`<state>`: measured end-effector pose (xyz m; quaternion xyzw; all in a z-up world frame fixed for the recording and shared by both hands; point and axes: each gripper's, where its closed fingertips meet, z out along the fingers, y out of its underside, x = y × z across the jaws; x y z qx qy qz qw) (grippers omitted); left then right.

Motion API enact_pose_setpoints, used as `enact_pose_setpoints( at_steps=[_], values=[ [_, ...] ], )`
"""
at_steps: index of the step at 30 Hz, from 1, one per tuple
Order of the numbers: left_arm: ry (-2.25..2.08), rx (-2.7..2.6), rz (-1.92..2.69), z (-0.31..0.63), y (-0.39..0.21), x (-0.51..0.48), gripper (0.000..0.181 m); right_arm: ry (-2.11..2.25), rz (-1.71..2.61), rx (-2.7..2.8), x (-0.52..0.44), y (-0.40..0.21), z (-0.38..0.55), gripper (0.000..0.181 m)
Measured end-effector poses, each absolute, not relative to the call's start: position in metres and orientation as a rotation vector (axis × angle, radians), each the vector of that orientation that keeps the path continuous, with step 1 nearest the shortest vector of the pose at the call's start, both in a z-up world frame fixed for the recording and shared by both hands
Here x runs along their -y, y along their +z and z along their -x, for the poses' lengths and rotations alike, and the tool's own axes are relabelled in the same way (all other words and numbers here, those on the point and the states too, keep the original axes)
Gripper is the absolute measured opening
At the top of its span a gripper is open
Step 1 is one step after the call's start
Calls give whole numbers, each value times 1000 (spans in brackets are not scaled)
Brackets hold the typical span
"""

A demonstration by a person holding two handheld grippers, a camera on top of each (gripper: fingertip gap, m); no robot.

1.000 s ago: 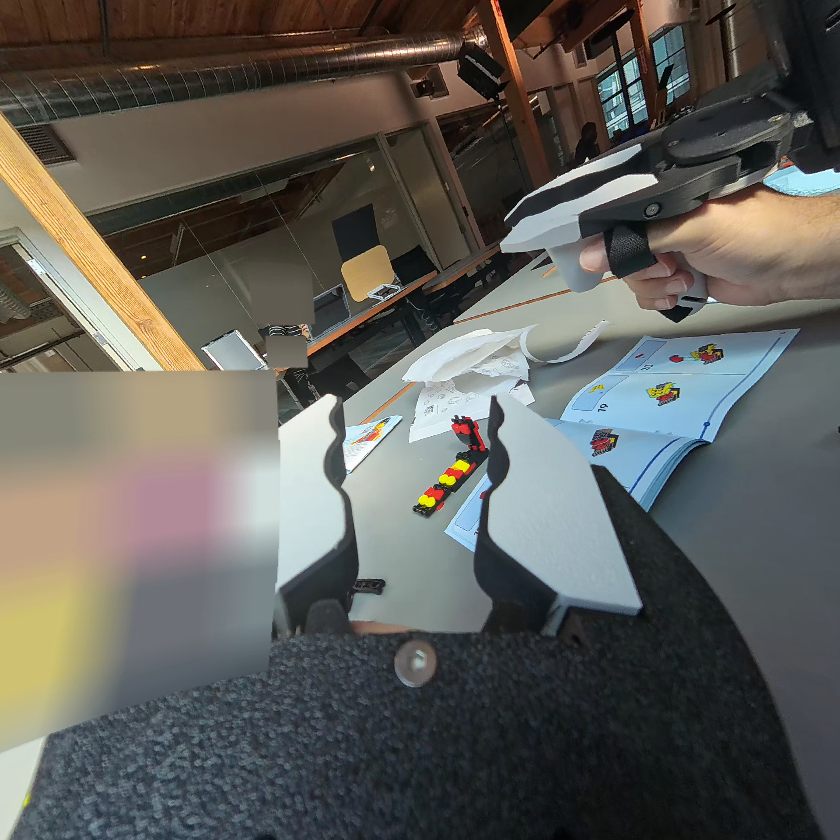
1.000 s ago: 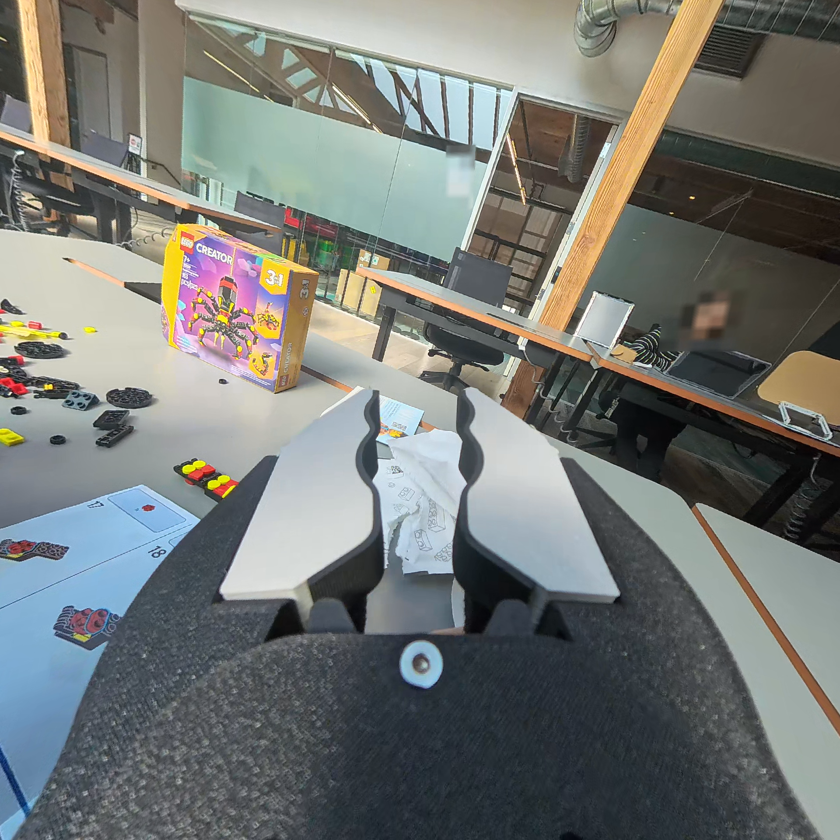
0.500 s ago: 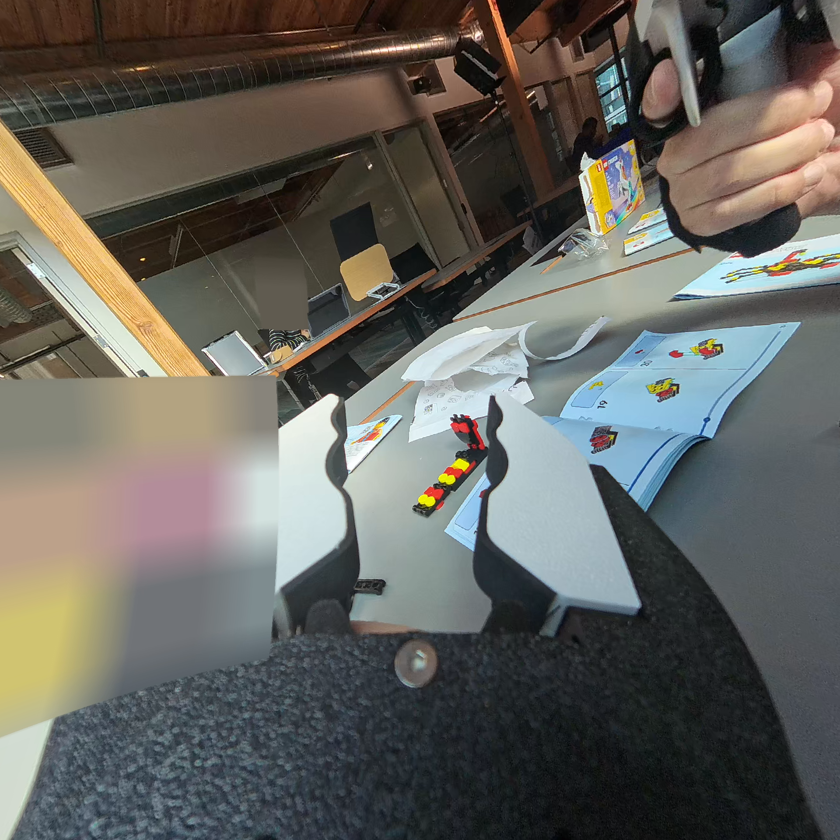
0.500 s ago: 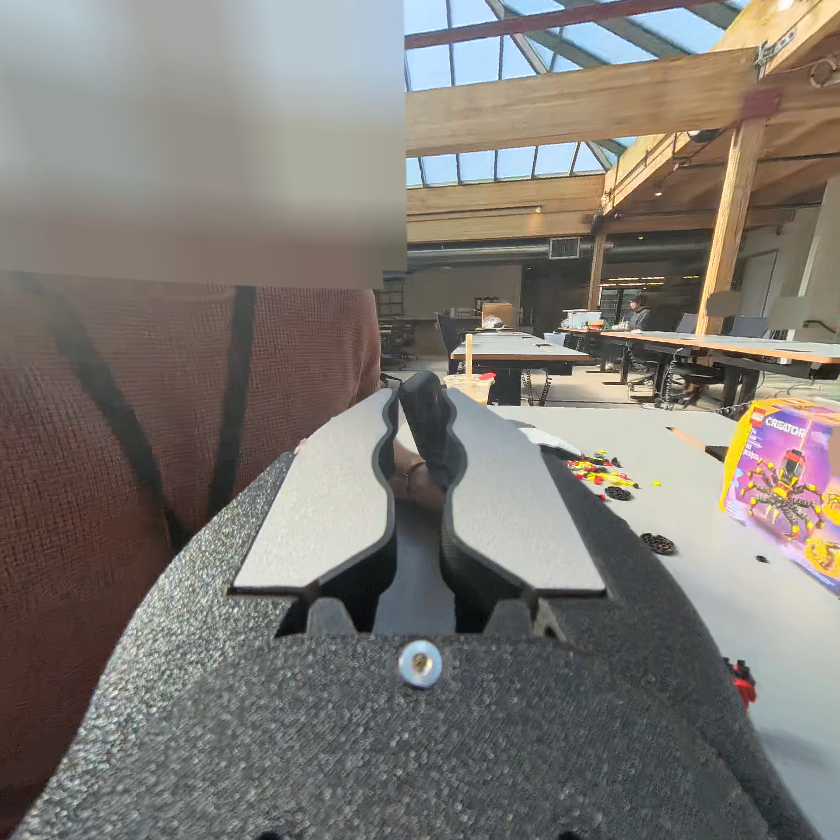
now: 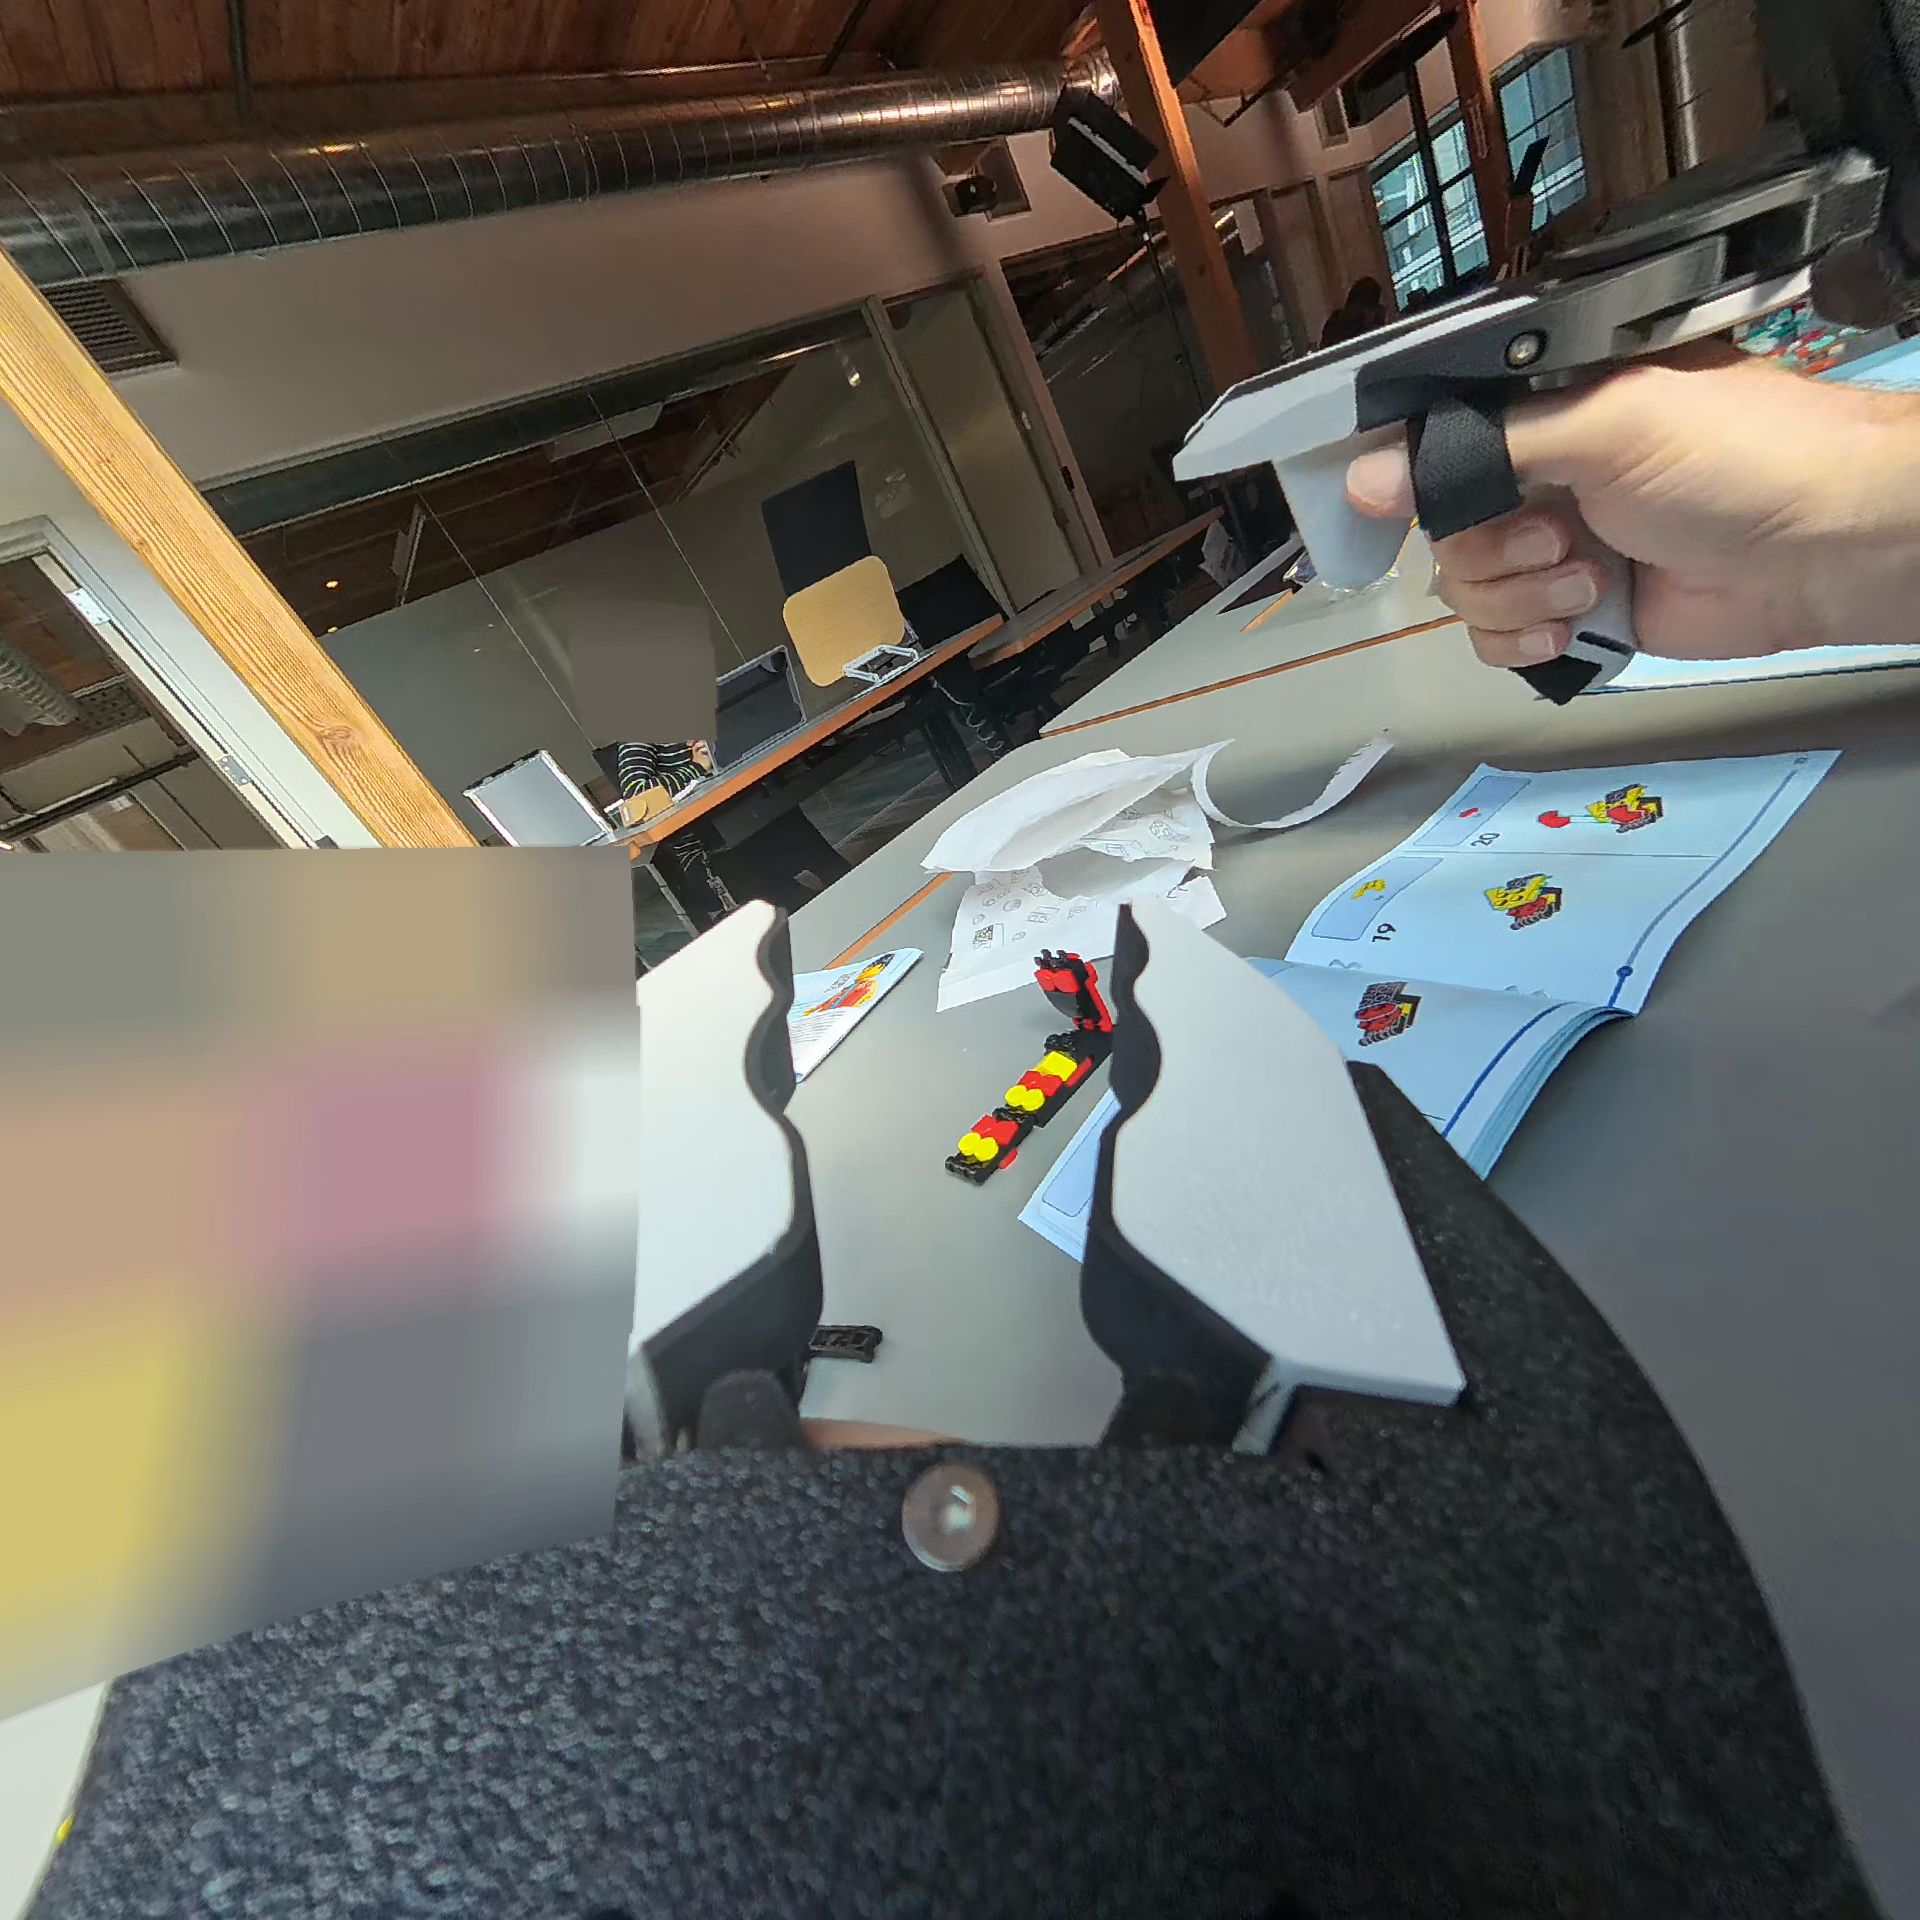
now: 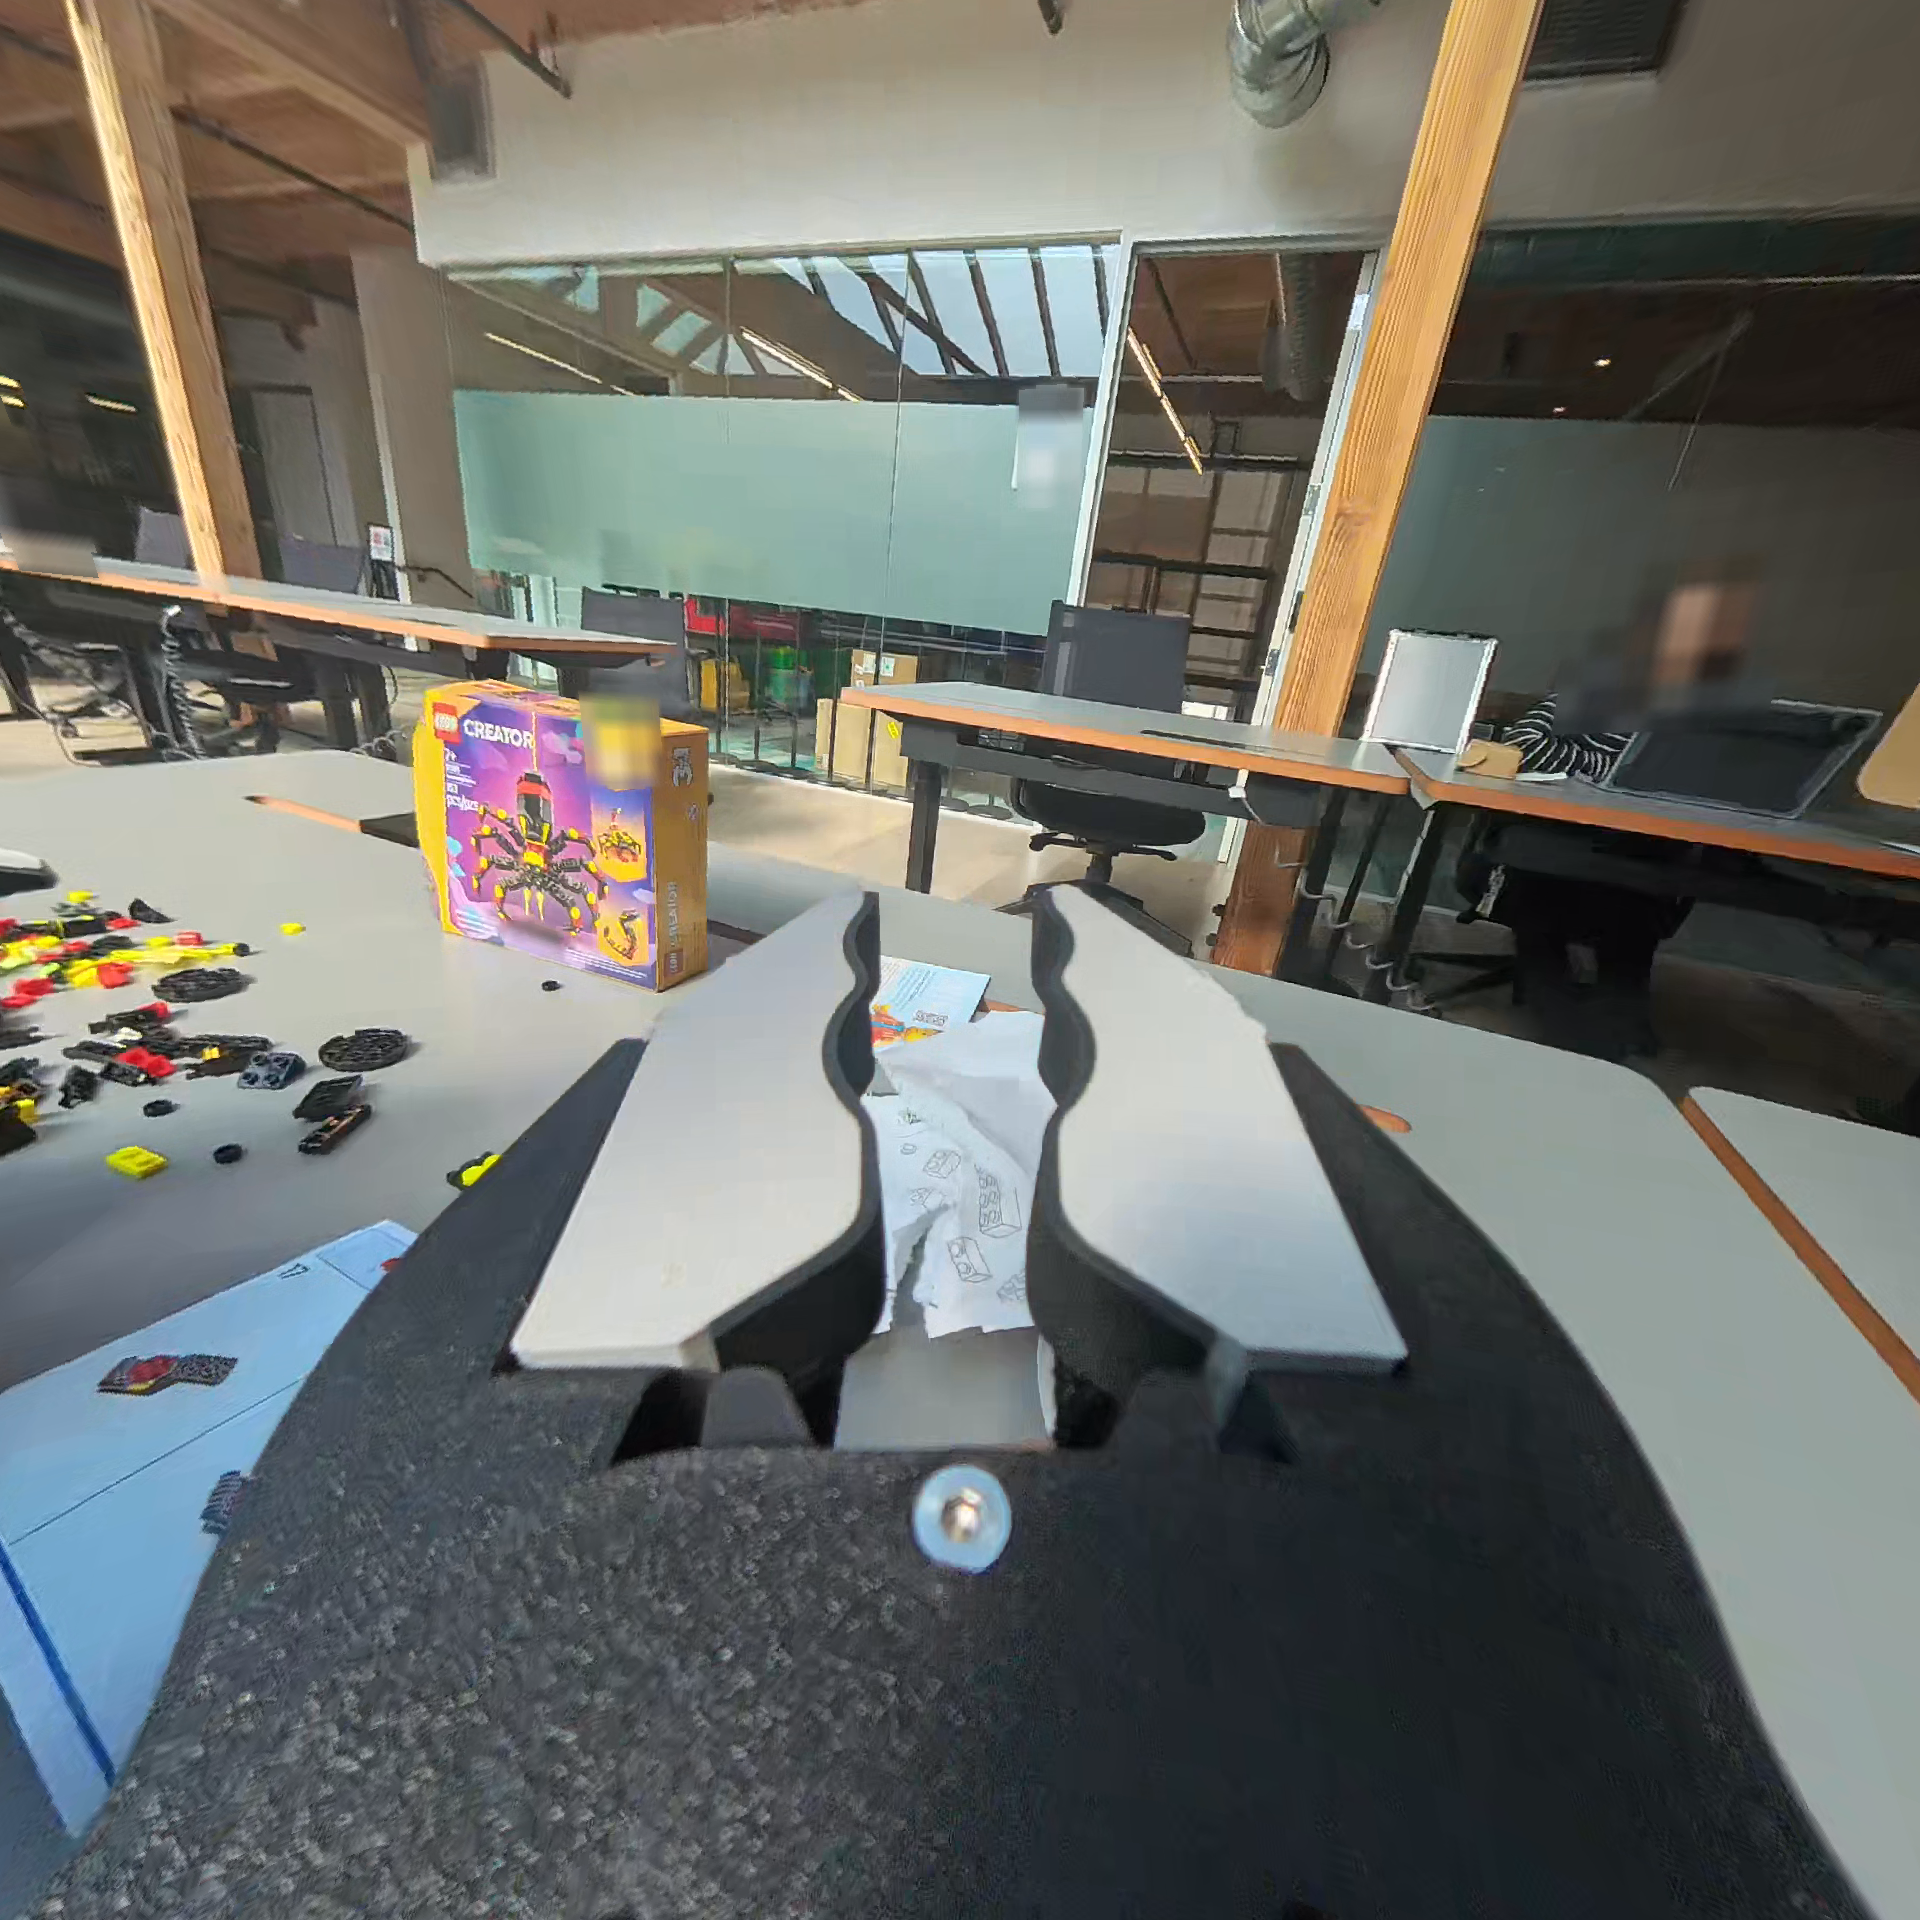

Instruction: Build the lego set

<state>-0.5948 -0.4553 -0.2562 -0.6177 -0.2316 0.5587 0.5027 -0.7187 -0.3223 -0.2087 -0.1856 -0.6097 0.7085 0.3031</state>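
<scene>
Left gripper (image 5: 945,971) gapes wide, empty, over the red-yellow-black lego strip (image 5: 1029,1086) on the grey table (image 5: 1714,1195); right gripper (image 6: 956,940), hand-held aloft, narrower, empty; only its view shows loose pieces (image 6: 156,1018) and box (image 6: 566,831).

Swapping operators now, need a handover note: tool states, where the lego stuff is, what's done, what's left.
Left tool: open, empty, low over the table.
Right tool: open, empty, held above the torn paper bag.
Partial build: black strip with red and yellow studs, lying on the table between the left tool's fingers in view, ungripped.
Instruction booklet: open beside it.
Loose pieces: scattered near the set box.
Done: only that strip. Left: nearly everything.
</scene>
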Motion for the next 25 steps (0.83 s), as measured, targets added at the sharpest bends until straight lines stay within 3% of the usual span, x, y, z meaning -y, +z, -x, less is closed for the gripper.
enact_pose_setpoints(
  at_steps=[25],
  values=[
    [1333, 547, 1430, 590, -247, 453, 58, 1649, 341, 1697, 331, -237, 724, 29]
  ],
)
